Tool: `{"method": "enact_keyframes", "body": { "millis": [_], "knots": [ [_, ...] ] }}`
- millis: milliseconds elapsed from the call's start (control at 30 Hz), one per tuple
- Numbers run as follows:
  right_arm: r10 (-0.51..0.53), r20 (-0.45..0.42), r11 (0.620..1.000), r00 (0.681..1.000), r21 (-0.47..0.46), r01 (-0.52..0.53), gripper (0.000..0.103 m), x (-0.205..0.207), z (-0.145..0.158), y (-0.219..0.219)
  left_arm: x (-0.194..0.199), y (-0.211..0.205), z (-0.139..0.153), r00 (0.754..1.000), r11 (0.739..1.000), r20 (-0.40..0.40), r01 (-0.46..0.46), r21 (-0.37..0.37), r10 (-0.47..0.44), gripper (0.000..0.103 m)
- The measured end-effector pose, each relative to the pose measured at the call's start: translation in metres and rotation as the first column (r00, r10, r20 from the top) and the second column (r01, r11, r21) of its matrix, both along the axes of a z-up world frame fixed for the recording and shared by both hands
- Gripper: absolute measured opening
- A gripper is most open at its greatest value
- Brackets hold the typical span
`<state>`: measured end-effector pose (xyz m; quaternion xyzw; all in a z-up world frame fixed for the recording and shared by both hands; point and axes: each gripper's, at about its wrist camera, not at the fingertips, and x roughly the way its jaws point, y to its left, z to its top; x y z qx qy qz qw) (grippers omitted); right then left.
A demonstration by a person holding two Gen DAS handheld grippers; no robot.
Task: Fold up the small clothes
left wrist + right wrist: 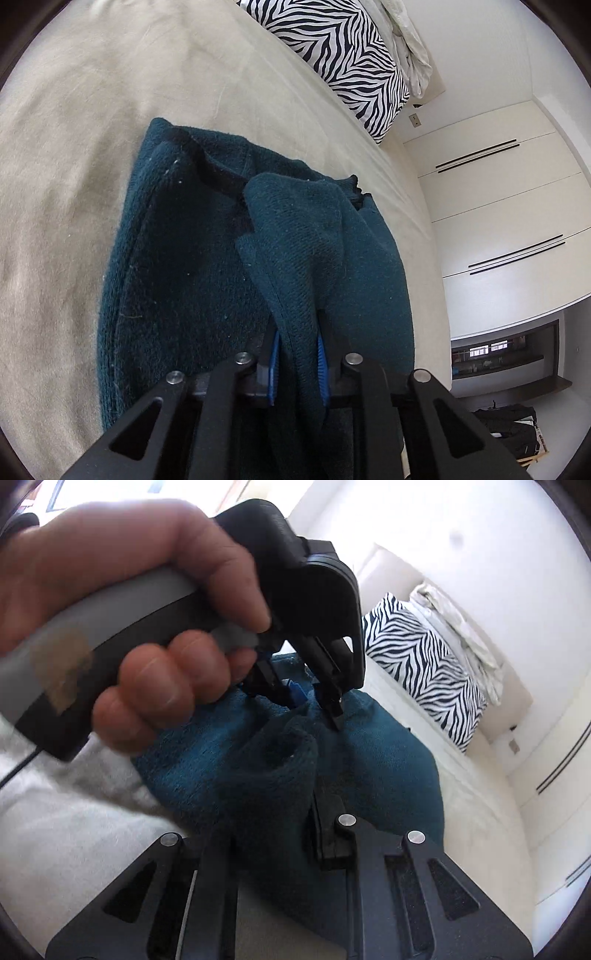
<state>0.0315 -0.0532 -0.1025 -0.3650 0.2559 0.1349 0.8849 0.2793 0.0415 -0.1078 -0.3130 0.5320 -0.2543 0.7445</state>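
Left wrist view: nearest the lens, the left tongs (297, 365) are closed on a raised fold of a dark teal knitted garment (207, 258), the cloth pinched between the two blue pads (322, 373). From the pinch the fold rises in a peak, and the remaining cloth lies doubled in thick layers on the beige bedspread (74, 184). Beyond the garment, a zebra-striped pillow (343, 55) rests at the head of the bed with a crumpled white pillow (410, 48) beside it. To the right stands a white wardrobe (498, 206) with thin dark handle strips, and below it a dark shelf niche holds small items too tiny to tell.

Right wrist view: closest, the right tongs (275, 834) are clamped on a bunched roll of the same teal cloth, which fills the gap between the black fingers (328, 834). Just past that, the person's left hand (140, 627) wraps the grey handle of the other tool, whose black tips press into the garment's far part. This view is blurred. The garment sits on the pale bedspread, the zebra pillow lies farther right, and a white wall stands behind.
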Motion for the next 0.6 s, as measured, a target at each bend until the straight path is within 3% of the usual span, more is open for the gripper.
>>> {"method": "enact_keyframes", "body": {
  "millis": [267, 367, 600],
  "knots": [
    [0.081, 0.085, 0.994, 0.993, -0.077, -0.074, 0.012, -0.022, 0.003, 0.026, 0.004, 0.021, 0.028, 0.998, 1.000, 0.070, -0.003, 0.001, 0.003, 0.016],
    [0.114, 0.080, 0.992, 0.990, -0.064, -0.109, 0.012, -0.026, 0.004, 0.039, 0.012, 0.033, 0.040, 0.994, 0.998, 0.110, -0.014, 0.057, 0.007, 0.015],
    [0.155, 0.003, 0.988, 0.988, 0.000, -0.155, 0.012, -0.029, -0.005, 0.047, 0.017, 0.064, 0.011, 0.996, 0.992, 0.075, -0.053, 0.114, 0.045, 0.013]
  ]
}}
